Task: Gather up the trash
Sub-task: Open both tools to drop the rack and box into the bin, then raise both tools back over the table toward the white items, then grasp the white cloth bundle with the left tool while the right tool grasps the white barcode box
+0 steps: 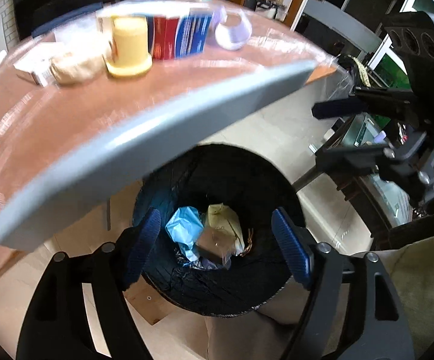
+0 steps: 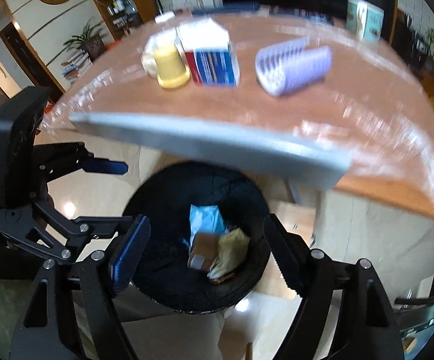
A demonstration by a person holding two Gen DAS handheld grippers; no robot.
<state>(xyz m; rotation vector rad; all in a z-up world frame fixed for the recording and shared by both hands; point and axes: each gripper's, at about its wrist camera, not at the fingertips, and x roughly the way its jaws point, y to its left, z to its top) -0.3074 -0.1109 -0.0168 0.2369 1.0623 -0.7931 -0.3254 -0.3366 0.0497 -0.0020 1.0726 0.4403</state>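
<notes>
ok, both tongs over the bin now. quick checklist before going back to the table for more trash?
1. Left tongs empty, jaws apart: ok.
2. Right tongs empty, jaws apart: ok.
3. Dropped trash inside the bin, blue wrapper and crumpled paper at the bottom: ok.
4. Nothing hanging over the bin rim: ok.
5. Items left on the table: yellow cup, red and blue box, purple roll: not ok, still to collect.
6. Which of these count as trash: cannot tell.
</notes>
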